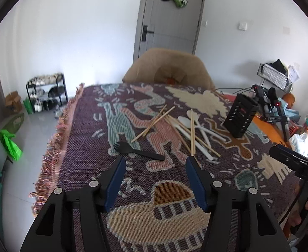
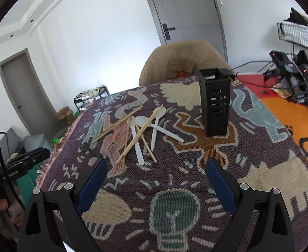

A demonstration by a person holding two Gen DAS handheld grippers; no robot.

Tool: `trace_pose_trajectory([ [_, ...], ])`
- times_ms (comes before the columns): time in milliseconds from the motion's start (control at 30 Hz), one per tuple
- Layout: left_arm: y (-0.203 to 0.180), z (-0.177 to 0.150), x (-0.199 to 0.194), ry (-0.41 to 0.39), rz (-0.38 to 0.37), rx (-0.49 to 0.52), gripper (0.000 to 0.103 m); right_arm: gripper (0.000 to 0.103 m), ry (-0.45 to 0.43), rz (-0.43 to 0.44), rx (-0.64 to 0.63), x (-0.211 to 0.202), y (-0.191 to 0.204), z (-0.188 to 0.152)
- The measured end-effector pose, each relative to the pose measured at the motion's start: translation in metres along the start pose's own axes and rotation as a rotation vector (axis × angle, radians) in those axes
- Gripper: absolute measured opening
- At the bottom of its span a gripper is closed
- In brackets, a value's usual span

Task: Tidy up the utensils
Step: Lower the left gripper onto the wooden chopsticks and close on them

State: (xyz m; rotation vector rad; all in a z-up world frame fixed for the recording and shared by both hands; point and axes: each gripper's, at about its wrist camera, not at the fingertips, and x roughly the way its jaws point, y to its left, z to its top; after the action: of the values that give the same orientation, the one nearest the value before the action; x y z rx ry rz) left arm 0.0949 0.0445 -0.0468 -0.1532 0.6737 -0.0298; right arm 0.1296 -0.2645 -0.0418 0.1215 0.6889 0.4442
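Both tools are up over the near end of the desk (image 2: pixel 296 126), which is draped in a patterned woven blanket (image 1: pixel 86 147), and neither one has anything in it. The left tool (image 1: pixel 155 160) hangs with its blue-padded jaws spread wide, and right ahead of it lies the black fork (image 1: pixel 138 150), flat on the blanket, tines pointing away to the left. The right tool (image 2: pixel 156 164) is spread wide too, hovering above the blanket with the jumble of utensils straight in front.

That jumble sits mid-desk: wooden chopsticks (image 2: pixel 133 135) crisscrossed over and under three white plastic spoons (image 2: pixel 138 138), all lying flat and touching one another in a loose heap. In the left wrist view the same chopsticks (image 1: pixel 154 124) fan out just beyond the fork, with the white spoons (image 1: pixel 198 130) to their right. The fork (image 2: pixel 90 149) stays off on its own, near the pile's left edge but apart from it.

The black slotted utensil holder (image 2: pixel 215 105) stands upright on the blanket, to the right of the pile and clear of it; something pale shows at its top opening. Behind the desk, a tan chair (image 2: pixel 183 61) is pushed in
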Motion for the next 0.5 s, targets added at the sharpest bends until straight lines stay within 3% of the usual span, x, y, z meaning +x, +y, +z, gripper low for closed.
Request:
trace_pose_trajectory([
  [67,0.006,0.003,0.011,0.020,-0.011,-0.021,0.057,0.094,0.019,0.016,0.010,0.010,-0.004,0.003],
  [133,0.012,0.007,0.022,0.042,-0.021,-0.047,0.048,0.091,0.029,0.030,0.017,0.017,-0.006,0.005],
  [333,0.034,0.016,0.058,0.109,-0.012,-0.123,0.036,0.066,0.090,0.058,0.022,0.043,-0.009,0.011],
  [500,0.055,0.021,0.083,0.157,0.012,-0.190,0.028,0.062,0.124,0.072,0.033,0.059,-0.014,0.014],
])
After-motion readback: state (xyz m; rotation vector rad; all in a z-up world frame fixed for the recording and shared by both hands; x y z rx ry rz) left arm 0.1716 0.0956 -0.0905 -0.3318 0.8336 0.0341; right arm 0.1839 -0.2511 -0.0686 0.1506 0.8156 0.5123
